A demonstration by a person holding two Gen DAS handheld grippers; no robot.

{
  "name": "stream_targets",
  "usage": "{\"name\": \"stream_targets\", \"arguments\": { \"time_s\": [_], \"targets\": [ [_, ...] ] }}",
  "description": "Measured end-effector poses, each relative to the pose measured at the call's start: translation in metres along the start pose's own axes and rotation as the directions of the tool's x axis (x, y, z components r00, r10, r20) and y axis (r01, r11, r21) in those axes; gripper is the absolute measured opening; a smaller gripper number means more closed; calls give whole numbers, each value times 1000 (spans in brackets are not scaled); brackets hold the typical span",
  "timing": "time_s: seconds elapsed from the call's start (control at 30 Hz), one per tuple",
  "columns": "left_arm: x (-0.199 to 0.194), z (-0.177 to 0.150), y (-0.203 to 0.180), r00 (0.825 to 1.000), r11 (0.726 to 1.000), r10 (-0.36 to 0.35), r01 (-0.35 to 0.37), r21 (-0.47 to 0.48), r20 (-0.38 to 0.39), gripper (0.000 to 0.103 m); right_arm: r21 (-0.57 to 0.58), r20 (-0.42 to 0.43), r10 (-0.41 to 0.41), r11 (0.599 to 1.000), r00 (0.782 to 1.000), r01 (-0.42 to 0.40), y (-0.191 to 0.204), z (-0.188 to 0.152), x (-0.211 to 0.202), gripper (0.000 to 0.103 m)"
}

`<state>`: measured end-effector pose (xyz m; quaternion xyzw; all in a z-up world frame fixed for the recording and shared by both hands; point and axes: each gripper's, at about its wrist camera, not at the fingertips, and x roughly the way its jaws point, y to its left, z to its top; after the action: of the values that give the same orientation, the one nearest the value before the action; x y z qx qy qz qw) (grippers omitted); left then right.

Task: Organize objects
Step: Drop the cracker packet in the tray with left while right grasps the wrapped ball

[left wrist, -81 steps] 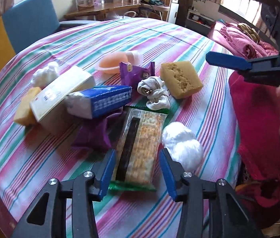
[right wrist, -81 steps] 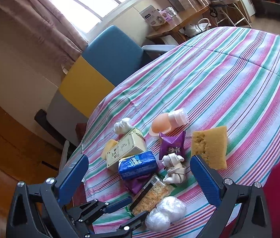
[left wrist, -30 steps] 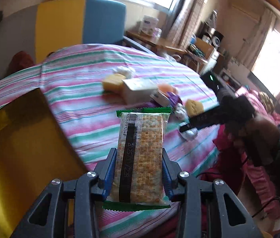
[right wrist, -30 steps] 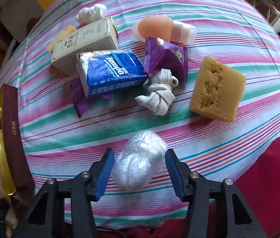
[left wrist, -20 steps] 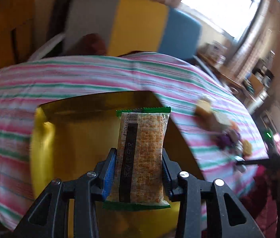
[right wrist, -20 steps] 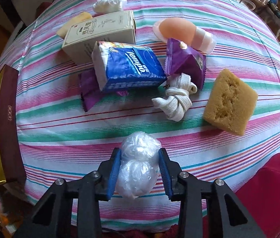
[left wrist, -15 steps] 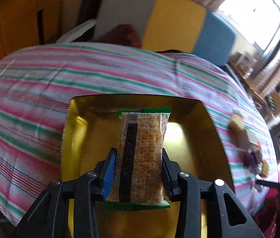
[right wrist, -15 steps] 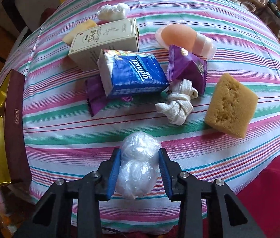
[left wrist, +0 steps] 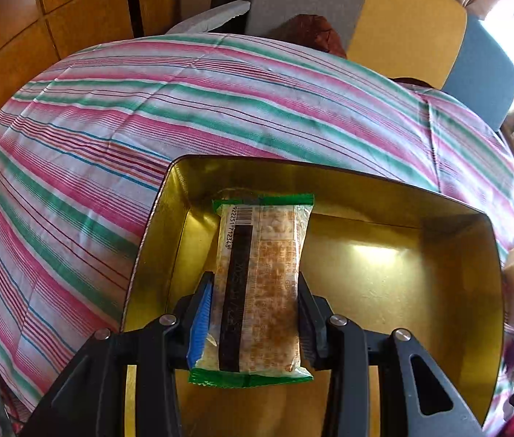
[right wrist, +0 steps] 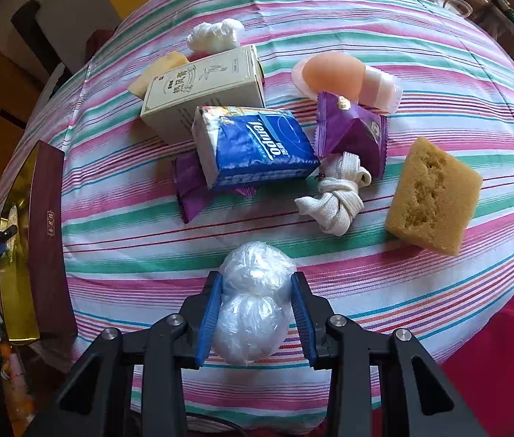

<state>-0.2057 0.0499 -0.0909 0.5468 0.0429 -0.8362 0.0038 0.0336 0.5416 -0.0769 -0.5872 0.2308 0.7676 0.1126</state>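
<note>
Between your left hand-held gripper (left wrist: 253, 320) pads sits the cracker packet (left wrist: 259, 284), pinched across its width near the lower end, jaws narrowed to the pack's breadth; it hangs over the gold-lined box (left wrist: 439, 284), its far tip close to the back-left corner. Whether that tip touches the floor of the box, you cannot tell. Your right hand-held gripper (right wrist: 255, 313) has just been closing and now presses both pads on the plastic-wrapped bundle (right wrist: 253, 302), two clear lumps on the striped worktop (right wrist: 384, 11), near its front edge. Beyond it: knotted white cloth (right wrist: 335, 196), yellow sponge (right wrist: 431, 204), blue tissue pack (right wrist: 257, 145) lying over a purple wrapper (right wrist: 189, 189), a second purple packet (right wrist: 355, 134), a cream carton (right wrist: 202, 87), a peach squeeze toy (right wrist: 333, 73). Risks, as judged: let the packet go while it is tilted and it may stand against the side wall, eating room needed for the rest. The bundle looks slick and soft; a pinch at the waist between the lumps could let it slide out on the lift. The box stands at the worktop's left edge, so a knock there could shift it off.
</note>
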Motion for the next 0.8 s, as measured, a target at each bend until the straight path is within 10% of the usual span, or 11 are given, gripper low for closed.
{"name": "stream_targets", "arguments": {
  "time_s": [0.3, 0.8],
  "targets": [
    [7, 11, -7, 998, 998, 63, -63, 0, 26, 42, 3, 13, 19, 1000, 1000, -19, 7, -4, -1, 39],
    [-56, -11, -1, 987, 995, -37, 22, 93, 159, 47, -20, 7, -25, 999, 1000, 25, 10, -2, 1, 39]
  ]
}}
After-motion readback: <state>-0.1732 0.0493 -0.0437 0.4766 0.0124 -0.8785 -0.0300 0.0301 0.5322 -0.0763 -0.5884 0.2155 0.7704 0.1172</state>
